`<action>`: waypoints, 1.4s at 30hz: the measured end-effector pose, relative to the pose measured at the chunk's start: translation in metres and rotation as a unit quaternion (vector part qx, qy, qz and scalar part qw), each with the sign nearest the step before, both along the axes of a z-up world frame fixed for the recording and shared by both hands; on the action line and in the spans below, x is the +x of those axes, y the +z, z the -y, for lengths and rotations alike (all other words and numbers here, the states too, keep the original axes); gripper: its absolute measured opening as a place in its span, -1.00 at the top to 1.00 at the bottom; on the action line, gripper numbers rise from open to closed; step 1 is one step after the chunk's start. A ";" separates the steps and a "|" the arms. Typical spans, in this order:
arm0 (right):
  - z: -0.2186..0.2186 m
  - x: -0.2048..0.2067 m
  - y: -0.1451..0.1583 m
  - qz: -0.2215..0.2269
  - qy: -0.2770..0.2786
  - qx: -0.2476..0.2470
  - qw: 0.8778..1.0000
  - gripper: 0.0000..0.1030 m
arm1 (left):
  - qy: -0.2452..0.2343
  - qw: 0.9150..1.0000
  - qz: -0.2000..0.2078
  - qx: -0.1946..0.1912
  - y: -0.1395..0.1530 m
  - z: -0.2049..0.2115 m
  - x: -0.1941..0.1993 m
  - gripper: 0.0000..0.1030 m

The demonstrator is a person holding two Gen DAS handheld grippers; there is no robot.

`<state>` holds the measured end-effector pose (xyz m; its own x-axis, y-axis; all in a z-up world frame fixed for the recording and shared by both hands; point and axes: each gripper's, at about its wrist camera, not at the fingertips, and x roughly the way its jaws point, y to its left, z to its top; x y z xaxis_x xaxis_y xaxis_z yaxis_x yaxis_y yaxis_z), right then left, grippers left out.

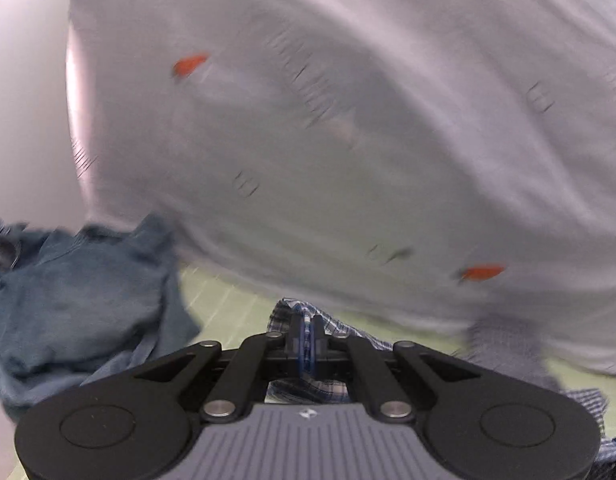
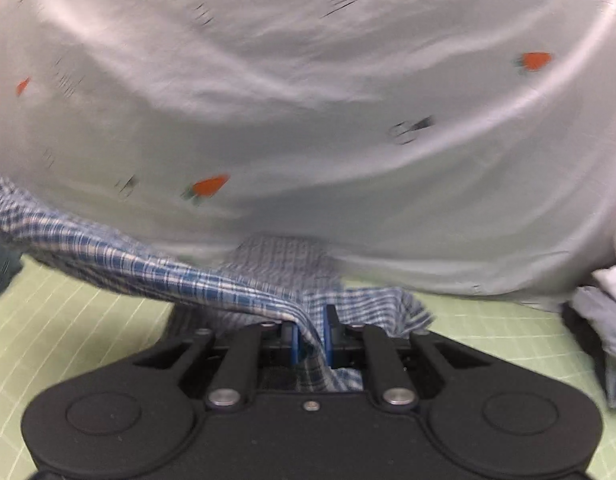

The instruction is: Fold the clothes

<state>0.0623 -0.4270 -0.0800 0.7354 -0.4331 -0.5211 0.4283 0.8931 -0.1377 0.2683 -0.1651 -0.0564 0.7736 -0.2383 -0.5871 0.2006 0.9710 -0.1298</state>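
Left gripper point(image 1: 306, 330): jaws closed tight on an edge of the plaid cloth point(image 1: 331, 326), the blue pads almost meeting.
Right gripper point(image 2: 311, 334): jaws narrowly parted, clamping a bunched fold of the plaid cloth point(image 2: 156, 268) between the blue pads.
Plaid cloth: blue and white check, held by both grippers, stretched left from the right gripper, hanging above the mat point(image 2: 88, 320).
Mat: pale green with a white grid, under everything.
Denim point(image 1: 76, 300): blue, crumpled on the mat, left of the left gripper.
White garment point(image 2: 308, 100): behind the plaid cloth, printed with small orange carrots, filling both views.
Right edge: pale folded fabric point(image 2: 611, 320), blurred.
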 end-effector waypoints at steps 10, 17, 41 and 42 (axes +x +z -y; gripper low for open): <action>0.021 -0.023 -0.023 -0.007 0.026 0.161 0.987 -0.55 | 0.049 0.992 -0.115 0.014 -0.088 -0.039 0.018 0.94; 0.085 -0.014 -0.057 -0.037 -0.075 0.182 0.980 0.15 | 0.050 0.988 -0.145 0.018 -0.114 -0.037 0.025 0.93; 0.085 -0.094 -0.052 -0.054 -0.167 0.203 0.963 -0.44 | -0.309 0.929 -0.196 -0.048 -0.088 0.126 -0.105 0.61; 0.086 -0.100 -0.051 -0.052 -0.171 0.207 0.962 -0.45 | -0.322 0.922 -0.210 -0.041 -0.093 0.132 -0.116 0.30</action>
